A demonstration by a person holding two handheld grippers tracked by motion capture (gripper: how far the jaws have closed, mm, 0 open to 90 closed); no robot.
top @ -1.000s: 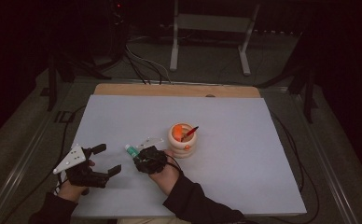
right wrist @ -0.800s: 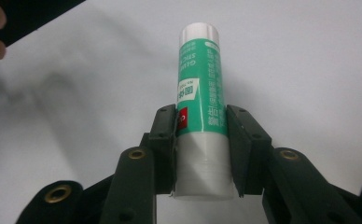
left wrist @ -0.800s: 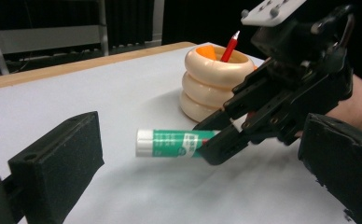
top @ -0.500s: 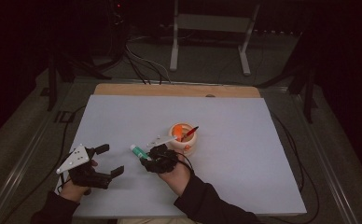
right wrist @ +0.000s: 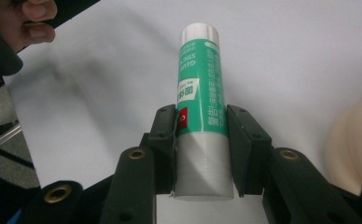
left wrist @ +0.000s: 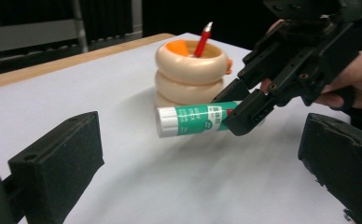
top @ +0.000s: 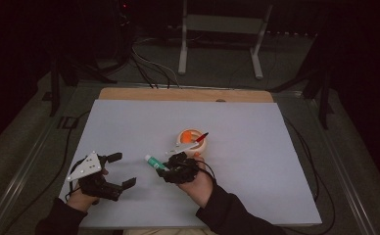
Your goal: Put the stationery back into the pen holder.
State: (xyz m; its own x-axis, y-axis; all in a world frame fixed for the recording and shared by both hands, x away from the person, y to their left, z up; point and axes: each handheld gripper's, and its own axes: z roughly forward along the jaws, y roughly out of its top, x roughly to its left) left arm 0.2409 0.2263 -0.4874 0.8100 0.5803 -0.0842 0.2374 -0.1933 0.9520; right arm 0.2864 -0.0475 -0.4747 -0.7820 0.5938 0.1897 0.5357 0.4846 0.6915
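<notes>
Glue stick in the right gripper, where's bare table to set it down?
The glue stick has bare white table along the far wooden edge and across the right half. It is crowded between the left gripper, right gripper and the ringed holder.

The high view is dim: only the table (top: 256,147) is lit, and the room darkens to black from 9 through 12 to 3 o'clock. In the left gripper view light falls from above, leaving a soft shadow under the glue stick (left wrist: 195,119). In the right gripper view the 3 o'clock edge blurs.
</notes>
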